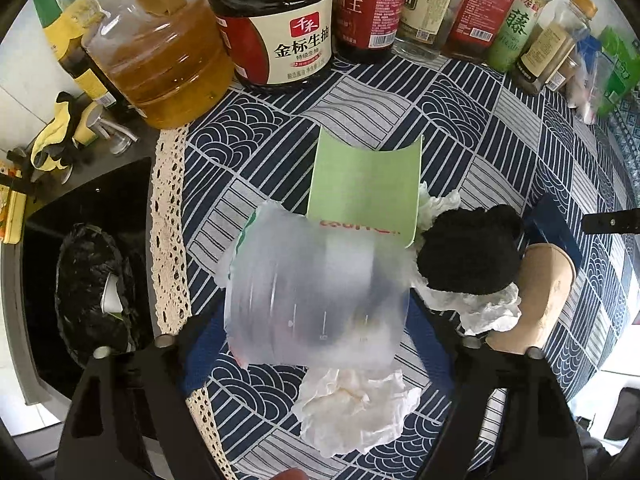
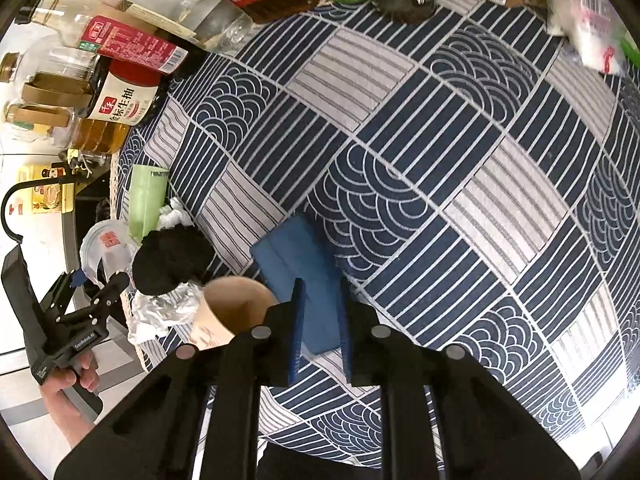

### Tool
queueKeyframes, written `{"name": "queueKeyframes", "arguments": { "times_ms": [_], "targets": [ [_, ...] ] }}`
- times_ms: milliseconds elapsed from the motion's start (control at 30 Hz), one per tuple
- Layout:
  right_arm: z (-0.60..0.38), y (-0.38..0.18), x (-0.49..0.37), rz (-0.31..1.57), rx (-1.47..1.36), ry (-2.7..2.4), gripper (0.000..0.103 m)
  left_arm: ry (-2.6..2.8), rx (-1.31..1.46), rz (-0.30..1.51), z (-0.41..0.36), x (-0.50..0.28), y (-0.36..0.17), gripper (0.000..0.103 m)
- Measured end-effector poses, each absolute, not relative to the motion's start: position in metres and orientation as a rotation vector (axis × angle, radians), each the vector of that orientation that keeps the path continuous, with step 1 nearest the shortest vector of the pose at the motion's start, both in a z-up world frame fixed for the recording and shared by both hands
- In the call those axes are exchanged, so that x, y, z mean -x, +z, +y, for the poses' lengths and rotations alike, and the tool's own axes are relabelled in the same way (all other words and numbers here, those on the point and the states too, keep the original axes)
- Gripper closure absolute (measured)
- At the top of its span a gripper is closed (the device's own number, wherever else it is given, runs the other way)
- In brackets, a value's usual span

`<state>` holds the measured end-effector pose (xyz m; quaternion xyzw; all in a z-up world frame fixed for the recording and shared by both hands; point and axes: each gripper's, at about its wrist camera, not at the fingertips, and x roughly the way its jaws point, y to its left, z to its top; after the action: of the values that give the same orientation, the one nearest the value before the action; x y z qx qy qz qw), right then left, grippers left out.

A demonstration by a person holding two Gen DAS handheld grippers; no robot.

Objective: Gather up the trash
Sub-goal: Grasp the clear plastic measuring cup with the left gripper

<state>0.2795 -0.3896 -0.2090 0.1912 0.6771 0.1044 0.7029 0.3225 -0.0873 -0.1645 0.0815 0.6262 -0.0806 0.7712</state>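
Note:
My left gripper [image 1: 316, 320] is shut on a clear plastic cup [image 1: 316, 296], held on its side just above the patterned tablecloth [image 1: 460, 120]. Around it lie crumpled white tissues [image 1: 356, 412], a green card [image 1: 364, 184], a black cloth ball [image 1: 472, 252] and a brown paper cup [image 1: 540, 296] on its side. My right gripper [image 2: 320, 332] is shut on a flat blue item [image 2: 300, 264] that rests on the cloth, next to the paper cup [image 2: 232, 312]. The left gripper [image 2: 92, 292] with the clear cup [image 2: 104, 248] shows at the left of the right wrist view.
Bottles of oil [image 1: 160, 60], soy sauce [image 1: 280, 36] and other condiments [image 1: 516, 28] line the back of the table. A bin with a black bag [image 1: 92, 292] stands on the floor left of the table's lace edge. Plastic bags [image 2: 588, 20] lie at the back right.

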Motion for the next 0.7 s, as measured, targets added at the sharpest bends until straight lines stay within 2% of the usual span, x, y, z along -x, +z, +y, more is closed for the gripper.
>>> {"name": "queueKeyframes", "arguments": {
  "times_ms": [67, 100, 133, 200, 233, 600, 700],
  "targets": [
    [-0.390, -0.211, -0.280, 1.509, -0.433, 0.234, 0.085, -0.169, -0.189, 1.353, -0.088, -0.323, -0.162, 0.038],
    [-0.390, -0.212, -0.281, 1.514, -0.436, 0.242, 0.084, -0.175, -0.186, 1.354, -0.088, -0.322, -0.161, 0.038],
    [-0.389, -0.213, -0.281, 1.514, -0.433, 0.245, 0.071, -0.178, -0.186, 1.353, -0.088, -0.322, -0.160, 0.038],
    [-0.388, -0.214, -0.281, 1.510, -0.423, 0.236, 0.056, -0.181, -0.187, 1.347, -0.089, -0.321, -0.158, 0.039],
    [-0.387, -0.215, -0.282, 1.513, -0.420, 0.235, 0.052, -0.186, -0.191, 1.344, -0.090, -0.320, -0.157, 0.039],
    [-0.340, -0.223, -0.287, 1.560, -0.193, 0.246, 0.052, -0.199, -0.148, 1.299, -0.085, -0.315, -0.136, 0.039],
    [-0.331, -0.227, -0.290, 1.569, -0.146, 0.231, 0.046, -0.206, -0.116, 1.278, -0.079, -0.314, -0.127, 0.039]
  ]
}}
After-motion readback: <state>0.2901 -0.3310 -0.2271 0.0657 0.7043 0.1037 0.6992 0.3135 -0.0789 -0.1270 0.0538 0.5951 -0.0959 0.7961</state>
